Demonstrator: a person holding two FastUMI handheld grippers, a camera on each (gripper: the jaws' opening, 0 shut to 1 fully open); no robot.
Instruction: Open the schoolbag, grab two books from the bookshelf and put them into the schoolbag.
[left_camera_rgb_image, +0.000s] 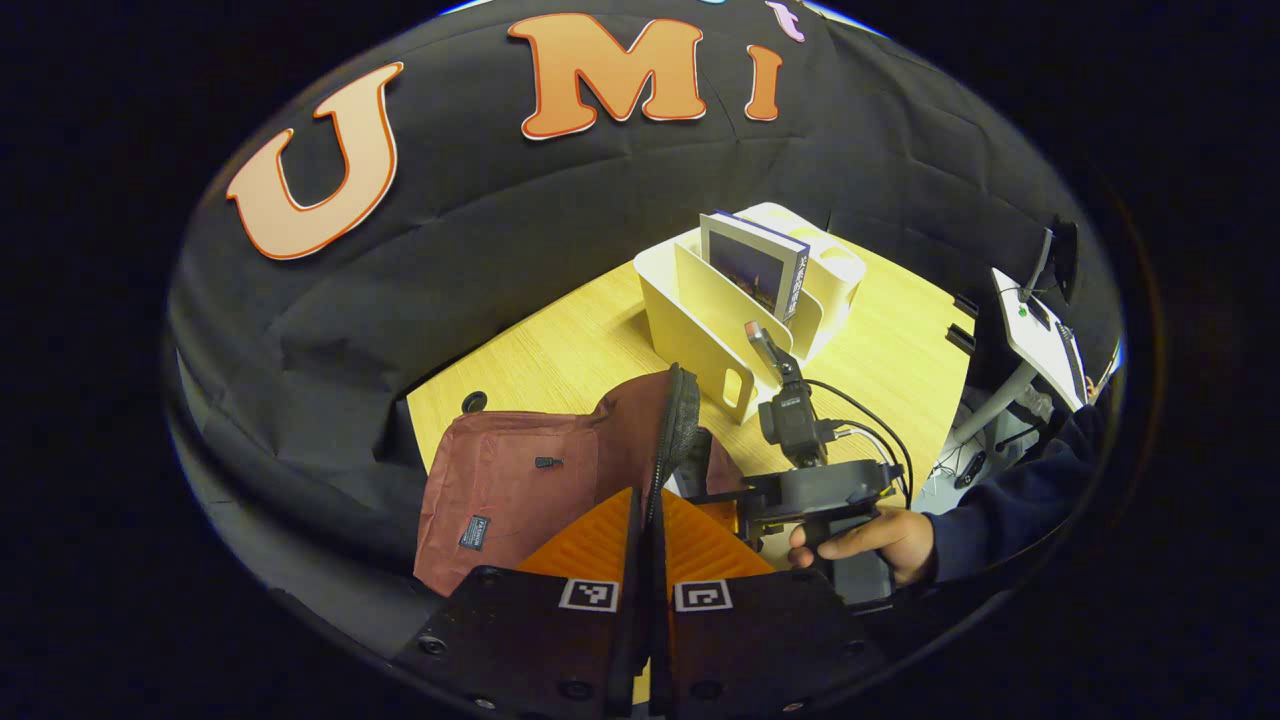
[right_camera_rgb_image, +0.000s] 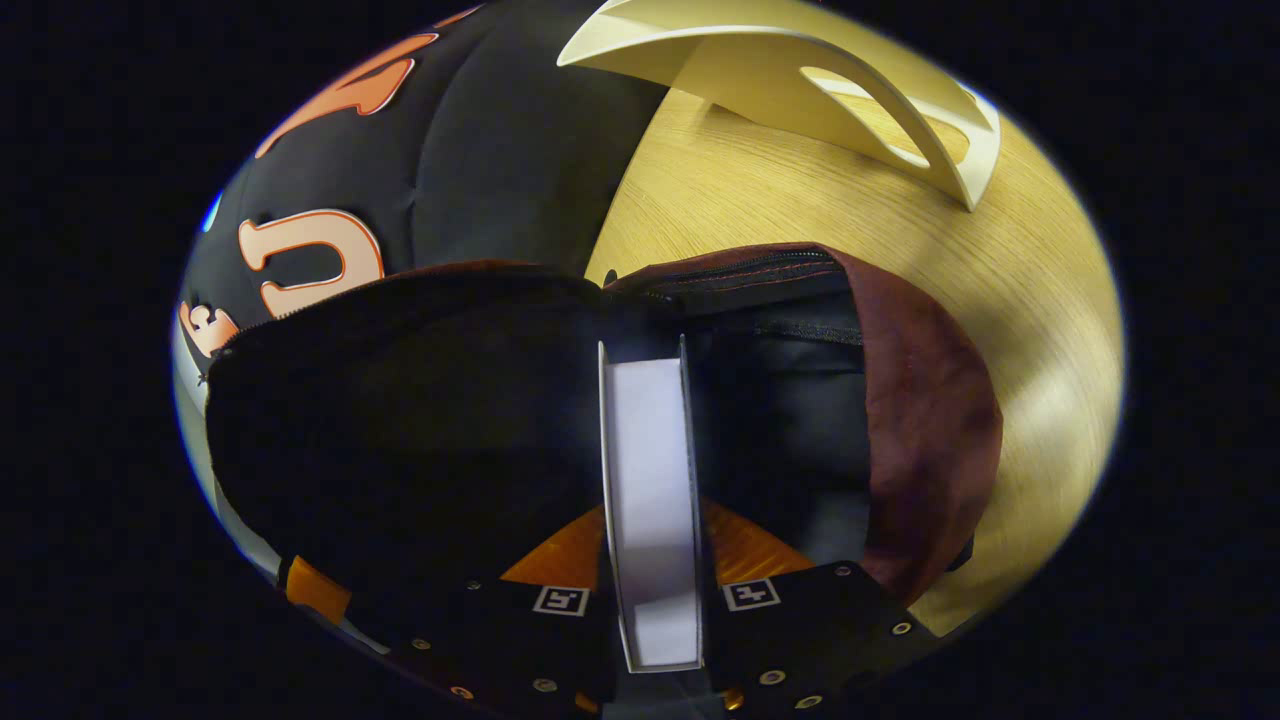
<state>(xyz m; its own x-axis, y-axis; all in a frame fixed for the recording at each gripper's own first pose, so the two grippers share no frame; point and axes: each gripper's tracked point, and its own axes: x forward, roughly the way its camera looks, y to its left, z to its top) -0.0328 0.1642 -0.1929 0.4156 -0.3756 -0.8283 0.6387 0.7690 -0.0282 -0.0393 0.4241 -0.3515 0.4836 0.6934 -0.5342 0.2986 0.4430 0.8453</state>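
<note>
The maroon schoolbag (left_camera_rgb_image: 500, 480) lies on the wooden table, its flap (left_camera_rgb_image: 665, 420) lifted upright. My left gripper (left_camera_rgb_image: 648, 505) is shut on the flap's black zipper edge. To the right, a hand (left_camera_rgb_image: 880, 540) holds my right gripper (left_camera_rgb_image: 815, 490) at the bag's mouth. In the right gripper view, that gripper (right_camera_rgb_image: 652, 530) is shut on a book (right_camera_rgb_image: 650, 440), page edge facing me, lowered into the open schoolbag (right_camera_rgb_image: 930, 400) with its dark lining. The cream bookshelf (left_camera_rgb_image: 700, 330) stands behind the bag with one upright book (left_camera_rgb_image: 755, 270) in it.
The wooden table (left_camera_rgb_image: 580, 350) has a round cable hole (left_camera_rgb_image: 475, 402) near the bag. The bookshelf's handled end wall (right_camera_rgb_image: 800, 90) rises just past the bag. A white stand with a screen (left_camera_rgb_image: 1035, 330) is off the table's right edge. Cables (left_camera_rgb_image: 870, 420) trail from the right gripper.
</note>
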